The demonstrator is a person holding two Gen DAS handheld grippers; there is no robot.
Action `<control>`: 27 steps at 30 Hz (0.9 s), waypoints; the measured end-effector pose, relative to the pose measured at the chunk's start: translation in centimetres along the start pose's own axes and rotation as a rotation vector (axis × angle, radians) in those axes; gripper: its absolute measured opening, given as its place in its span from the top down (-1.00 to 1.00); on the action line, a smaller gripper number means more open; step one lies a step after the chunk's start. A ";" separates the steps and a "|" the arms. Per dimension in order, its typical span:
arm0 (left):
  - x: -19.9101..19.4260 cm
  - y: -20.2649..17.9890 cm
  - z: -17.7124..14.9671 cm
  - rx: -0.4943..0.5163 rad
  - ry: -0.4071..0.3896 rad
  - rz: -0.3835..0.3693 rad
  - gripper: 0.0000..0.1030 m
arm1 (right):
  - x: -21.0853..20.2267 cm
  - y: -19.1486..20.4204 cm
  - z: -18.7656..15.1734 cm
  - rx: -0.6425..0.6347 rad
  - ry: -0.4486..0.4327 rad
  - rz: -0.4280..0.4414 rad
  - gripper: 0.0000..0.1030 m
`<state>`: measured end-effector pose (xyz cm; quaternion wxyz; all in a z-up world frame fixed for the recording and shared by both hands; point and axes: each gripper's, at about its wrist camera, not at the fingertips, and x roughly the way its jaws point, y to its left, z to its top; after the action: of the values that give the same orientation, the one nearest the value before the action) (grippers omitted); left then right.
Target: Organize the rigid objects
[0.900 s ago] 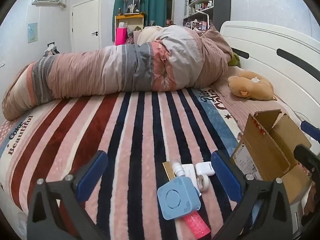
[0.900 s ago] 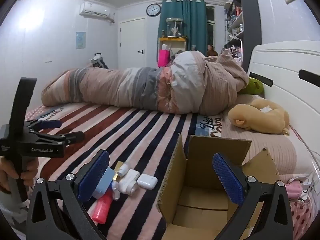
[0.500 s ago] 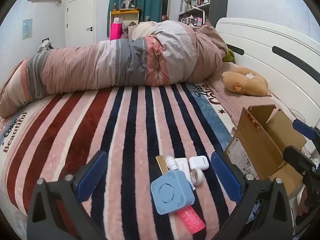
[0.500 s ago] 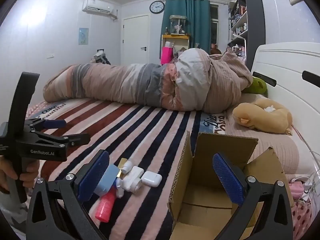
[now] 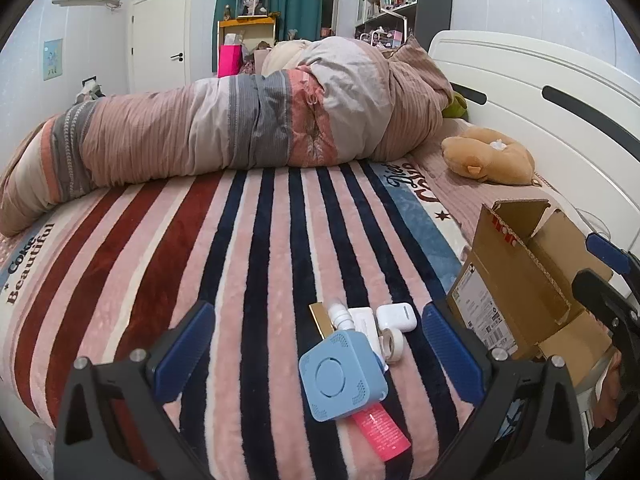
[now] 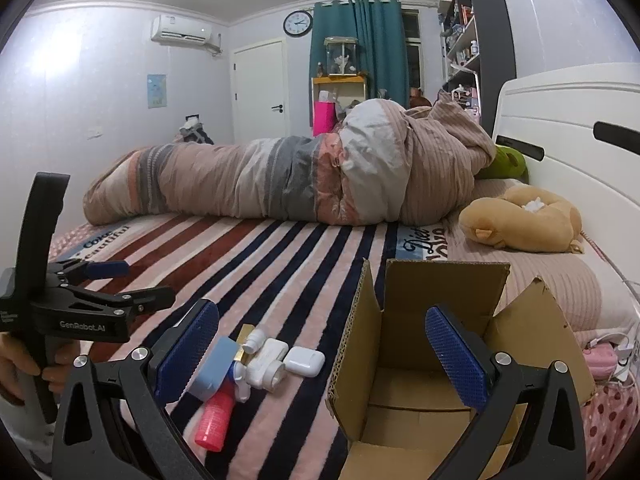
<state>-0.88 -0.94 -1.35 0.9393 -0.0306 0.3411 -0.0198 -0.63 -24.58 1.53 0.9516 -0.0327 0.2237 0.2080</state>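
A small pile lies on the striped bedspread: a light blue square box (image 5: pixel 342 376) on top of a pink tube (image 5: pixel 380 428), a white earbud case (image 5: pixel 396 317), a white tape roll (image 5: pixel 392 344), a white fitting (image 5: pixel 340 316) and a gold card (image 5: pixel 322 320). My left gripper (image 5: pixel 316 348) is open, its blue pads either side of the pile and touching none of it. An open cardboard box (image 6: pixel 432 360) stands to the right of the pile. My right gripper (image 6: pixel 320 354) is open over the box's left wall, nothing held. The pile shows there too: pink tube (image 6: pixel 216 416), earbud case (image 6: pixel 305 361).
A rolled quilt (image 5: pixel 240 128) lies across the far side of the bed. A tan plush toy (image 5: pixel 488 156) rests near the white headboard (image 5: pixel 540 80). A hand holds the left gripper's handle (image 6: pixel 36 360). Bare striped bedspread (image 5: pixel 160 248) stretches left of the pile.
Both views have drawn a little closer to the pile and the box. The objects have not moved and both grippers stay open.
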 end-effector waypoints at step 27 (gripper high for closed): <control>-0.3 0.6 -0.5 -0.001 0.008 0.010 -0.99 | 0.0 -0.6 -0.8 0.045 0.016 0.018 -1.00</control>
<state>-1.43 -0.38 -1.56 0.9380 -0.0292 0.3449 -0.0153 -0.76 -25.24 0.81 0.9484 -0.0110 0.2364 0.2110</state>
